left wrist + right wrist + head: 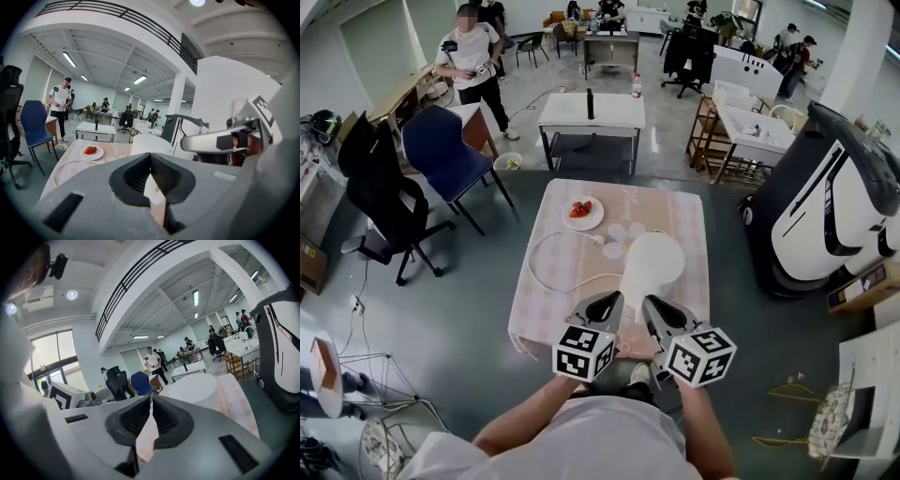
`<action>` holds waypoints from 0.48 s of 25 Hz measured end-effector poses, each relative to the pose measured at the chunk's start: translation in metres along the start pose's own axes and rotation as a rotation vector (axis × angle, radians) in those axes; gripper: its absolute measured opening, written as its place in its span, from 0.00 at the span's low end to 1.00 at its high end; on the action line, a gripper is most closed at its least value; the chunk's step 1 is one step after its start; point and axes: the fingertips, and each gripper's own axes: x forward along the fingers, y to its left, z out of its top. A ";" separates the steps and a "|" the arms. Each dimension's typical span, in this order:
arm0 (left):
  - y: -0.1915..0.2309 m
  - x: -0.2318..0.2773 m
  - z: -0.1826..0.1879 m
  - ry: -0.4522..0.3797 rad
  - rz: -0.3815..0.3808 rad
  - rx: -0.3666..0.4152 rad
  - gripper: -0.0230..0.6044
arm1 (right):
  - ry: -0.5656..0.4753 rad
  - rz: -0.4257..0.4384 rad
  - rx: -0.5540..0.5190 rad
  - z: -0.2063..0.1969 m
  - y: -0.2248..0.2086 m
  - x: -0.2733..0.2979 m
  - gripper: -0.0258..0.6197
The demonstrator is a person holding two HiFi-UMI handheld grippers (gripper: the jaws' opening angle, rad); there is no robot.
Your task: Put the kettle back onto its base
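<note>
The white kettle (pixel 652 266) stands on the pink-clothed table (pixel 553 319), at its near right. It also shows just beyond the jaws as the kettle (pixel 149 143) in the left gripper view and the kettle (pixel 194 389) in the right gripper view. A white cord (pixel 546 251) loops on the cloth to its left. A pale round patch (pixel 623 232) lies just behind the kettle; I cannot tell if it is the base. My left gripper (pixel 609 298) and right gripper (pixel 654 302) hover side by side at the table's near edge, just short of the kettle. Both are shut with nothing between the pads.
A plate of strawberries (pixel 582 212) sits at the table's far left. A blue chair (pixel 441 150) and a black chair (pixel 380 192) stand to the left, and a large white machine (pixel 830 202) to the right. A person (pixel 473 58) stands far back.
</note>
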 end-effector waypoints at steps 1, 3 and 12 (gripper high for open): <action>0.002 -0.003 0.000 0.001 -0.004 0.002 0.04 | 0.002 -0.009 -0.013 -0.001 0.004 0.002 0.06; 0.006 -0.010 -0.002 0.004 -0.011 0.006 0.04 | 0.011 -0.027 -0.040 -0.005 0.012 0.006 0.05; 0.024 -0.033 -0.010 0.025 -0.042 0.016 0.04 | 0.006 -0.084 -0.084 -0.019 0.038 0.019 0.05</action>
